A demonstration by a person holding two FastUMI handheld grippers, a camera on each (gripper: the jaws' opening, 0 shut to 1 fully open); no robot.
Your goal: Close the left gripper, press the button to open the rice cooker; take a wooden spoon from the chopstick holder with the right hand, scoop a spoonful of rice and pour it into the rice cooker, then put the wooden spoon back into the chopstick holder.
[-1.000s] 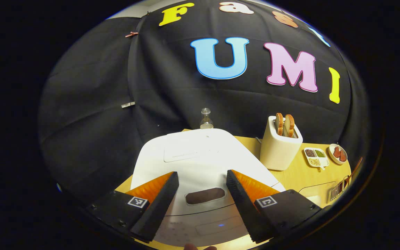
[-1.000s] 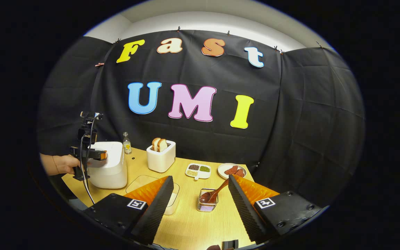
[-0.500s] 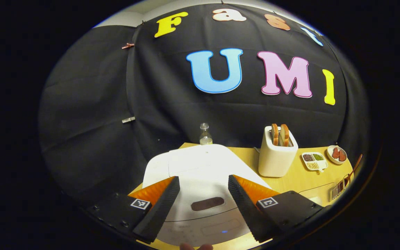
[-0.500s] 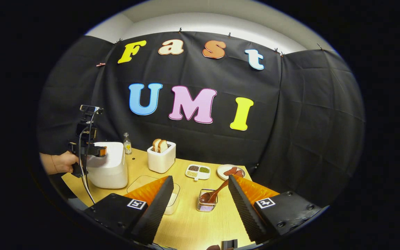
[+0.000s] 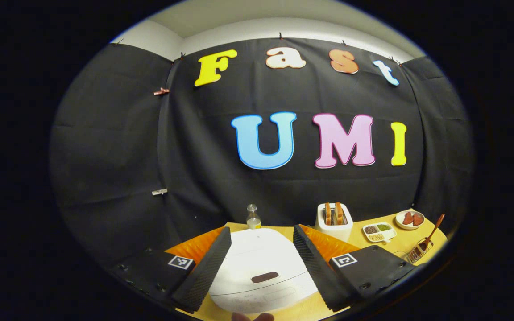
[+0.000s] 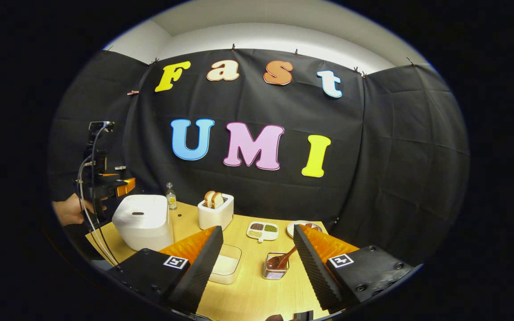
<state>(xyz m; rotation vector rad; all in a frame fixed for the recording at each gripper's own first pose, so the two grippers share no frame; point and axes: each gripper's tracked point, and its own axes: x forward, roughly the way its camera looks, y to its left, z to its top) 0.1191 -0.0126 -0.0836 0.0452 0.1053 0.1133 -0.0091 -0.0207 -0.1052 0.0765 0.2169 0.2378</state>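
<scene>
Both hand-held grippers hang open above the desk (image 6: pixel 248 294), holding nothing.
The left hand-held gripper (image 5: pixel 261 249) hovers over the closed rice cooker (image 5: pixel 261 272); the right hand-held gripper (image 6: pixel 257 254) faces the wooden spoon (image 6: pixel 283 261) standing in the chopstick holder (image 6: pixel 275 271), beside the rice container (image 6: pixel 225 269).

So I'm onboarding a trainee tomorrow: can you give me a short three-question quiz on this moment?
1. True or false: the rice cooker lid is shut.
2. Where is the wooden spoon? A) in the chopstick holder B) in the right gripper C) in the rice container
3. Fill in: the left gripper has its jaws ____.

Key: 1 true; 2 A; 3 open.
</scene>
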